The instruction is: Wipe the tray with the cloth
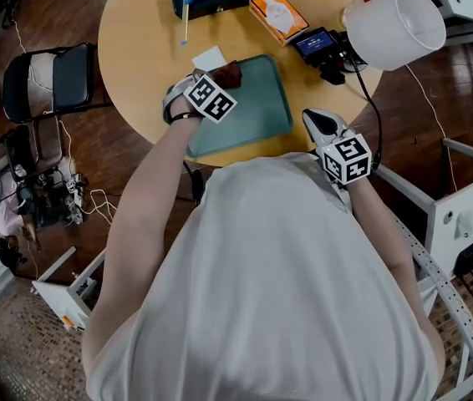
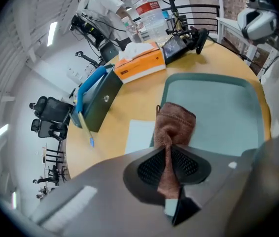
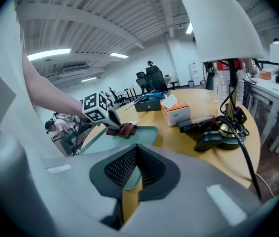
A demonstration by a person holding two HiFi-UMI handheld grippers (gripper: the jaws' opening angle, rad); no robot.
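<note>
Left gripper (image 2: 168, 157): fingers (image 2: 152, 168) pinching the brown cloth (image 2: 175, 125), with a fold bunched between the pads and the rest hanging forward. The cloth end sits on the green tray (image 2: 218, 112) at its far left corner, right at the rim, next to the white paper slip (image 2: 140, 135) just outside that edge.

Right gripper (image 3: 135, 157): fingers pressed together with nothing between them. It's parked off the tray, just beside its near right corner, not holding the tray down.

Progress: grasp done, cloth on the tray, wiping looks under way. Only that one corner is covered. Centre, right side and near edge are bare, and I'd count them as still to wipe. No visible dirt on the tray, so I can't tell which areas are already clean.
</note>
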